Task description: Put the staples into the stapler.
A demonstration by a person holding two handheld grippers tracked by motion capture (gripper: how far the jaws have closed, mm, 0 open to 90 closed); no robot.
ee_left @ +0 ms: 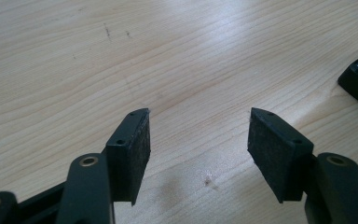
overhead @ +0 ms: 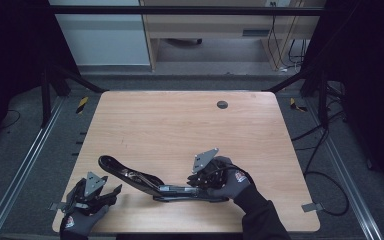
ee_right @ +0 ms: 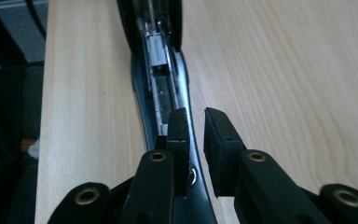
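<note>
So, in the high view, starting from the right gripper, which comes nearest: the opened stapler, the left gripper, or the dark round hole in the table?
1. Stapler: right at the right gripper.
2. Left gripper: near-left corner.
3. Round hole: far side of the table.

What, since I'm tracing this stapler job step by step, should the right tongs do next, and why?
Probably lower slightly and close on the metal rail. The stapler lies swung open on the table, and the right tongs sit just over the rail's near end, a narrow gap apart, with nothing pinched yet. The left tongs are wide open, clear of the stapler.
</note>
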